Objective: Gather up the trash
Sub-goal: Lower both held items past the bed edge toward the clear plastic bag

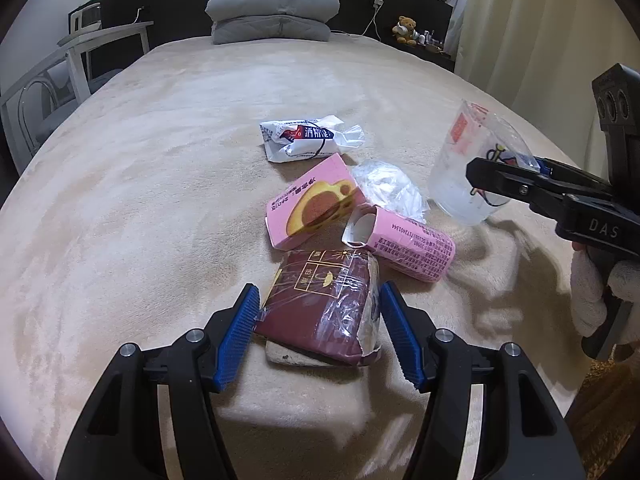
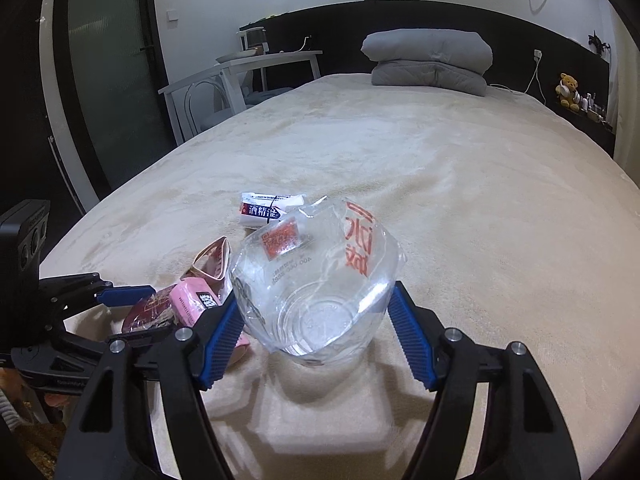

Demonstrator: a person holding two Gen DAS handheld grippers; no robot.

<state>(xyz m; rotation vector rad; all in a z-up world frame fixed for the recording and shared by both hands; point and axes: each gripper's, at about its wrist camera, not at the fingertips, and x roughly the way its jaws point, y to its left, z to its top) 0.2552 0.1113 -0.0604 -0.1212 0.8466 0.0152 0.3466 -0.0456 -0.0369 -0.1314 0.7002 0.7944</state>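
Note:
Trash lies on a beige bed [image 1: 140, 208]. My left gripper [image 1: 320, 332] is shut on a maroon plastic-wrapped packet [image 1: 320, 304], its blue pads on both sides. Beyond it lie a pink box [image 1: 312, 208], a pink carton [image 1: 408, 244], a crumpled clear bag [image 1: 388, 188] and a white wipes wrapper [image 1: 308, 140]. My right gripper [image 2: 316, 332] is shut on a crushed clear plastic cup [image 2: 316, 272] with red print, held above the bed. The cup [image 1: 472, 168] and right gripper [image 1: 500, 178] show at the right of the left wrist view. The left gripper [image 2: 132, 308] shows at left in the right wrist view.
Folded grey bedding [image 1: 272, 12] lies at the head of the bed against a dark headboard. A white table and chair [image 1: 80, 64] stand at the left. A teddy bear [image 1: 406, 30] sits on a shelf at the right, by a curtain [image 1: 540, 40].

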